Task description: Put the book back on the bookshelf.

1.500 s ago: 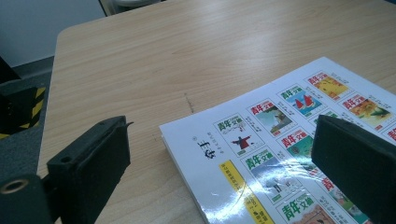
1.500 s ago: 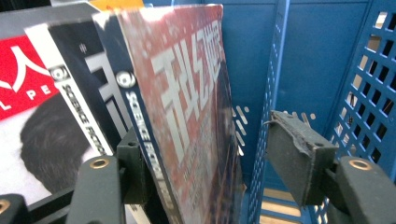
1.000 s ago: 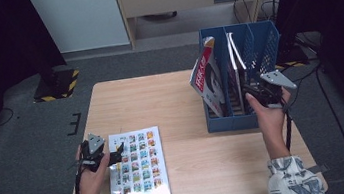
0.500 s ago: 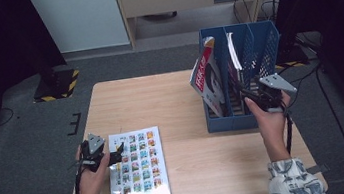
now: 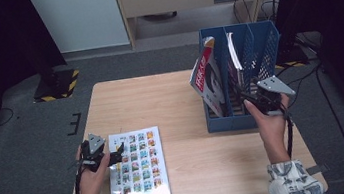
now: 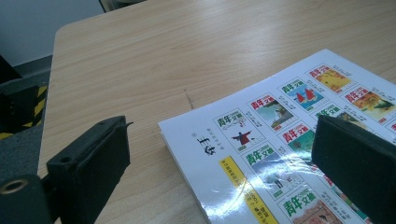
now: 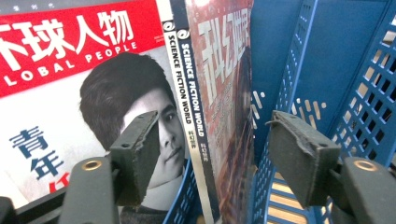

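A magazine (image 5: 138, 167) with a grid of small cover pictures lies flat on the table's near left. My left gripper (image 5: 114, 157) is at its left edge, open. In the left gripper view (image 6: 219, 140) one jaw hangs over bare wood and the other over the magazine (image 6: 280, 140). My right gripper (image 5: 243, 95) is at the near end of a blue file rack (image 5: 258, 40). It stands open (image 7: 215, 149) around upright science fiction magazines (image 7: 219, 93) without pressing on them. A red-topped magazine (image 5: 206, 80) with a face on its cover (image 7: 70, 70) leans in the rack's left slot.
The wooden table (image 5: 176, 106) has bare room between the flat magazine and the rack. The rack's right slots (image 7: 336, 70) look hollow. Dark floor, cables and a cabinet lie beyond the table's far edge.
My right gripper has shifted only slightly at the rack's near end. The left gripper and the flat magazine have not moved.
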